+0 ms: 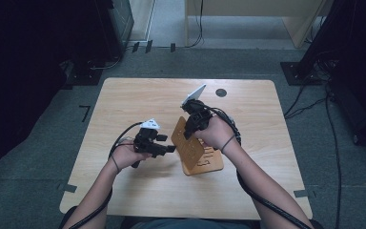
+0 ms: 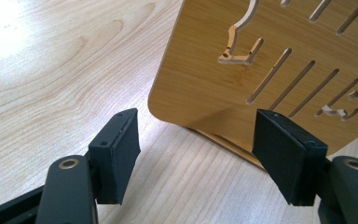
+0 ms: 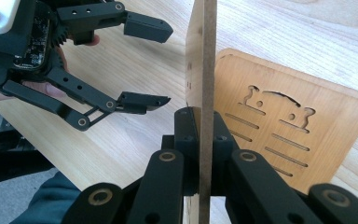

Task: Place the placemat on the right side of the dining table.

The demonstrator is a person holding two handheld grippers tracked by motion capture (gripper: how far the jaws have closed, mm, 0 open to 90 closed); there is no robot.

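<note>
Two thin bamboo panels (image 1: 189, 143) with rounded corners and cut-out slots form a small stand near the middle of a pale wood-grain table (image 1: 124, 95). One panel lies flat (image 3: 307, 116), showing rows of narrow slots and two curly cut-out shapes; the other stands tilted on edge above it (image 3: 203, 70), smooth and honey-coloured, its raw edge a duller brown. Black matte jaws of the right gripper (image 3: 200, 135) are closed tight on the upright panel's edge, pinching it from both sides; the person's right hand (image 1: 218, 133) grips that tool from above, wrist bent inward. Just left of the stand, the left gripper (image 2: 196, 154) points at the tilted panel's lower corner with its jaws spread wide, gripping nothing, flat rubbery pads (image 2: 123, 149) facing each other. The left hand (image 1: 128, 155) holds it low over the table.
</note>
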